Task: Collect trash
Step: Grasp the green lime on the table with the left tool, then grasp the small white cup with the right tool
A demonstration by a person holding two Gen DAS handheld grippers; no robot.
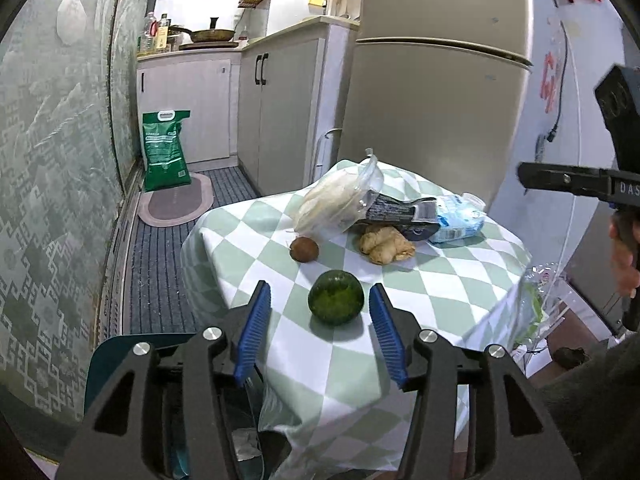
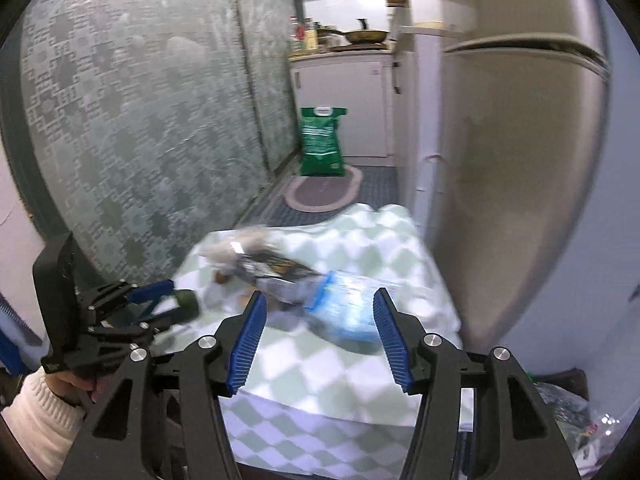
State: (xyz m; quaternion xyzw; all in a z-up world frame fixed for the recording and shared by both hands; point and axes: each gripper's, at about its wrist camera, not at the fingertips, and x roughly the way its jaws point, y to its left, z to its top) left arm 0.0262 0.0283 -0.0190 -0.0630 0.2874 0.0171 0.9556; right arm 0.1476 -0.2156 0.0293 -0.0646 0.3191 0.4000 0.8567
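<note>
Items on the small table with the green-and-white checked cloth, as I see them from my two hand-held grippers.

1. Clear plastic bag — far side of the table, crumpled, something pale inside. I judge it light, soft and slippery; best pinched at the twisted top, where the film bunches.

2. Dark foil wrapper — lies against the bag and partly under it. Probably empty and near weightless; it should crush flat between the pads, so any free edge will do.

3. Blue-and-white plastic packet — at the wrapper's right end, touching it. Looks soft and puffy; I would take it across its narrow side.

4. Ginger root — just in front of the wrapper. Firm and knobbly; a grip across the thick middle should hold.

5. Small brown round fruit — left of the ginger, apart from it. Likely to roll.

6. Dark green round fruit — nearest me, smooth, heavier than the wrappers by my guess; take it across its widest part.

My left gripper stands open and empty, its blue pads either side of the green fruit in view, not pressing on it.

My right gripper is open and empty too, above the near part of the table, aimed toward the blue packet; that view is blurred.
</note>
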